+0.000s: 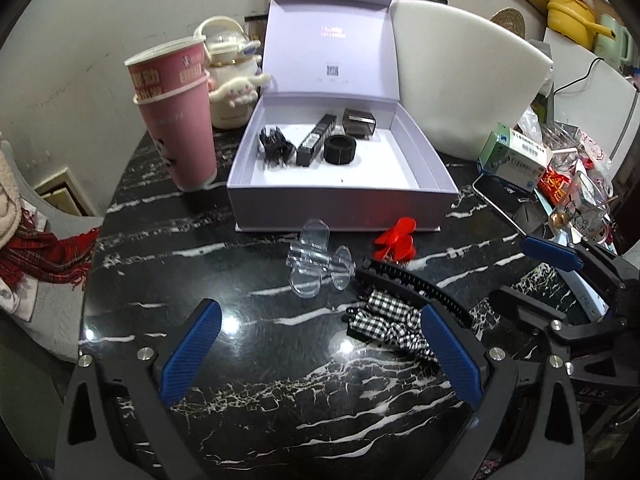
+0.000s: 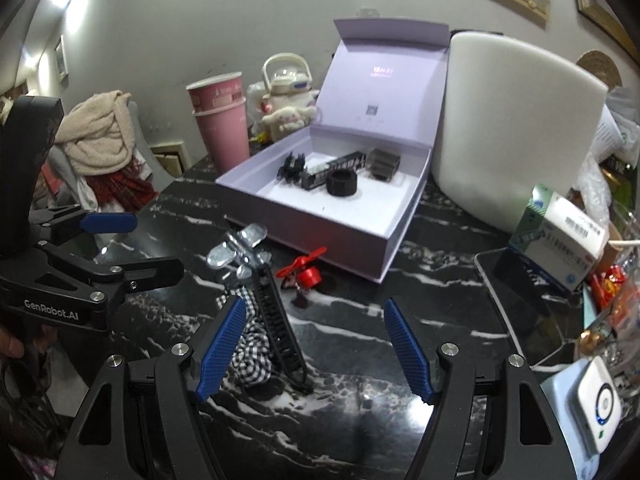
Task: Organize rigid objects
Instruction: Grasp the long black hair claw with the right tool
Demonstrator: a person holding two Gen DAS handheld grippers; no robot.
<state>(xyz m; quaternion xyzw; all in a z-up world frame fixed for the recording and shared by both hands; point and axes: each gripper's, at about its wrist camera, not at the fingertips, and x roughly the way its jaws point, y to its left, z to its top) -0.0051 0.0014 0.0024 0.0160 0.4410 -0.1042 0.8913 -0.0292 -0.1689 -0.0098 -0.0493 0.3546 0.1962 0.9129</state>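
Observation:
An open lilac box (image 1: pixel 340 204) (image 2: pixel 340 236) on the black marble table holds a black claw clip (image 1: pixel 274 146), a dark tube (image 1: pixel 316 140), a black ring (image 1: pixel 340 150) and a dark cube (image 1: pixel 359 122). In front of it lie a clear plastic clip (image 1: pixel 318 262) (image 2: pixel 240 246), a red clip (image 1: pixel 396 238) (image 2: pixel 304 274) and a black comb clip with a checked bow (image 1: pixel 394 312) (image 2: pixel 276 332). My left gripper (image 1: pixel 320 340) is open and empty, just before the clear clip. My right gripper (image 2: pixel 316 340) is open and empty, with the comb clip near its left finger.
Stacked pink cups (image 1: pixel 176 116) and a cream plush kettle (image 1: pixel 232 80) stand left of the box. A white chair back (image 1: pixel 468 76) is behind it. A medicine box (image 1: pixel 514 156), a phone (image 2: pixel 520 292) and clutter fill the right edge. Clothes hang on a chair at left (image 2: pixel 100 140).

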